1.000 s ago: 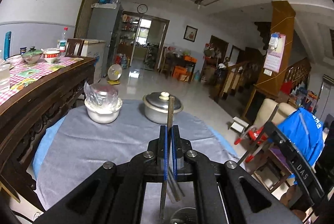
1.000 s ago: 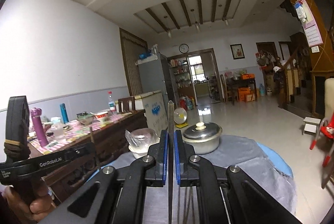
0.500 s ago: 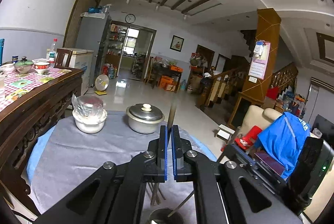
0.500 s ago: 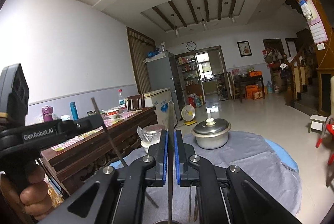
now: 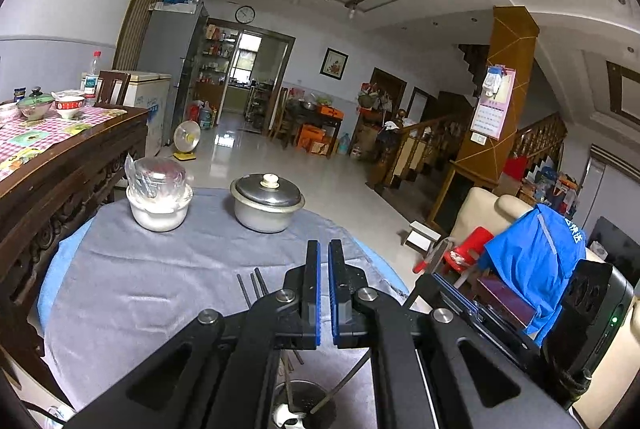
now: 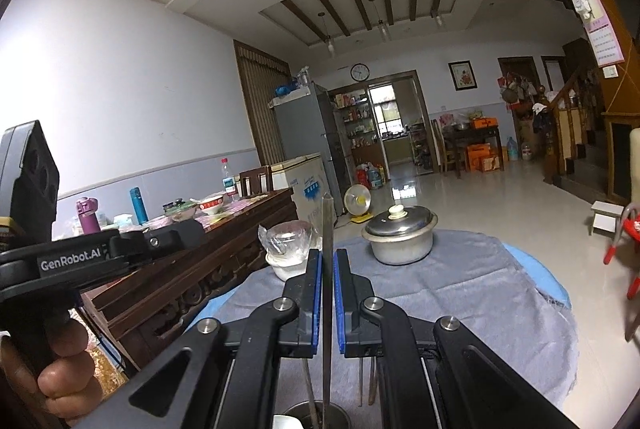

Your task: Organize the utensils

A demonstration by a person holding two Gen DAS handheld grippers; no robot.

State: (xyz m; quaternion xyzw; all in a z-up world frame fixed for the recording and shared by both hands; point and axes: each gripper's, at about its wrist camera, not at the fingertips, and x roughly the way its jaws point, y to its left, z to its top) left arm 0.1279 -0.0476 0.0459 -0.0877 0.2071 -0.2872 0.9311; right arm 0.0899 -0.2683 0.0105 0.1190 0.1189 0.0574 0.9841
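My left gripper [image 5: 324,249] hangs over the grey cloth with its blue pads close together and no utensil showing between them. Just below it stands a metal cup [image 5: 298,403] with thin metal chopsticks [image 5: 340,383] leaning in it. Three more chopsticks [image 5: 252,285] lie on the cloth ahead of the cup. My right gripper [image 6: 328,257] is shut on one upright metal chopstick [image 6: 328,225], above the same cup [image 6: 316,415]. In the right wrist view a hand holds the left gripper [image 6: 188,233] at the left. The right gripper [image 5: 448,281] also shows at the right of the left wrist view.
A lidded steel pot [image 5: 266,203] and a white bowl wrapped in plastic [image 5: 158,197] stand at the cloth's far side. A dark wooden table [image 5: 76,165] with dishes runs along the left. A blue jacket [image 5: 532,261] on a chair and a red stool [image 5: 464,249] are at the right.
The chopstick that stood up between my left pads is gone from them, and one now leans in the cup. The left gripper has shifted sideways. The right gripper keeps its chopstick.
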